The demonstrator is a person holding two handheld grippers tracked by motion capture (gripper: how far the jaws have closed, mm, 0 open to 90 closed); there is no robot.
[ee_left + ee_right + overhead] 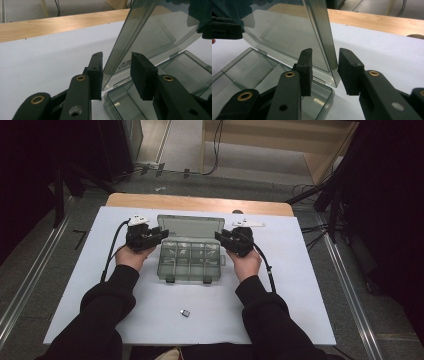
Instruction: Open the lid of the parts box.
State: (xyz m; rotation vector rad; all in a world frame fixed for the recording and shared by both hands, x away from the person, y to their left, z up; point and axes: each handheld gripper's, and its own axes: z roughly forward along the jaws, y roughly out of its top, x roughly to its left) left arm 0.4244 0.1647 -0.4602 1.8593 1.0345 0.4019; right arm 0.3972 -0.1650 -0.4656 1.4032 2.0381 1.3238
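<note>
At frame centre, the box (189, 261) lid (191, 226) is being straddled upright by the spread left gripper (116, 73) and right gripper (324, 71), pads apparently clear. Judged next: both edges being pinched before swinging.

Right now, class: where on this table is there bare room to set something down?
Free: the white sheet left and right of the forearms. Partly free: the strip between the compartment box and the small dark item. Crowded: both box ends, where the hand-held grippers sit.
</note>
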